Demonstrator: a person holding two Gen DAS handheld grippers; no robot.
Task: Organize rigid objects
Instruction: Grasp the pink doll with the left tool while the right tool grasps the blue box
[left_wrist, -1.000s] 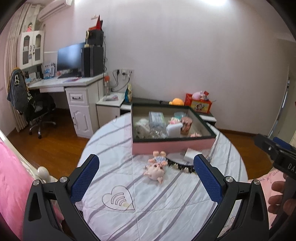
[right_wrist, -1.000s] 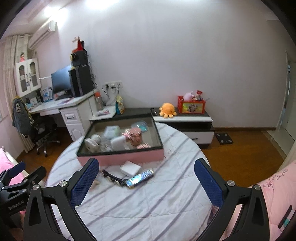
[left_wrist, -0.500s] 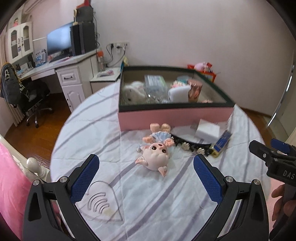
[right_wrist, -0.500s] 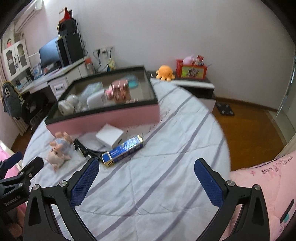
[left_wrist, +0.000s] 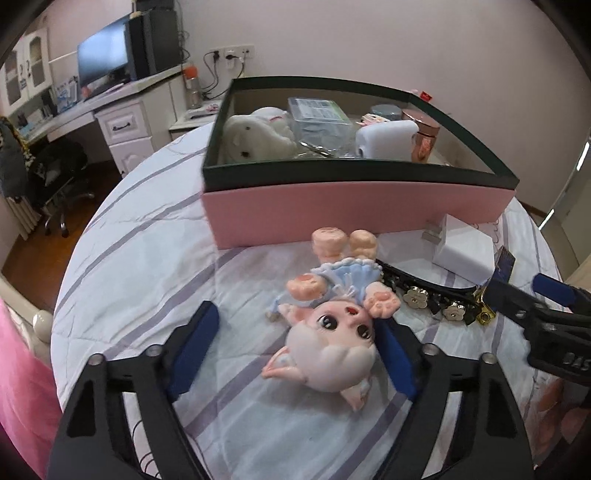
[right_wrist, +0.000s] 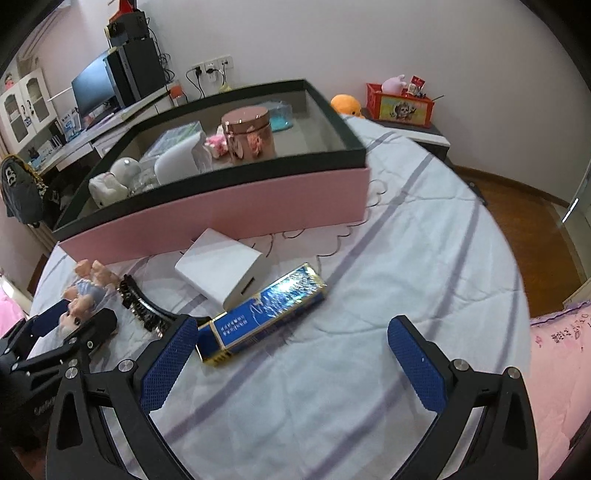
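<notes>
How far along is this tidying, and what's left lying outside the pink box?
Partly done: the pink box already holds several things. Now the open left tongs straddle the doll; the open right tongs hold nothing. The white block, blue pack and black hairband are left.

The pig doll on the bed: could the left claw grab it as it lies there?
Probably yes. The left claw is open with its fingers either side of the pig doll, whose head lies between them, and nothing covers it. The black hairband lies just beside it.

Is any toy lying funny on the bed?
Yes. The pig doll lies flat with its feet toward the pink box, outside it, between the open left gripper's fingers.
</notes>
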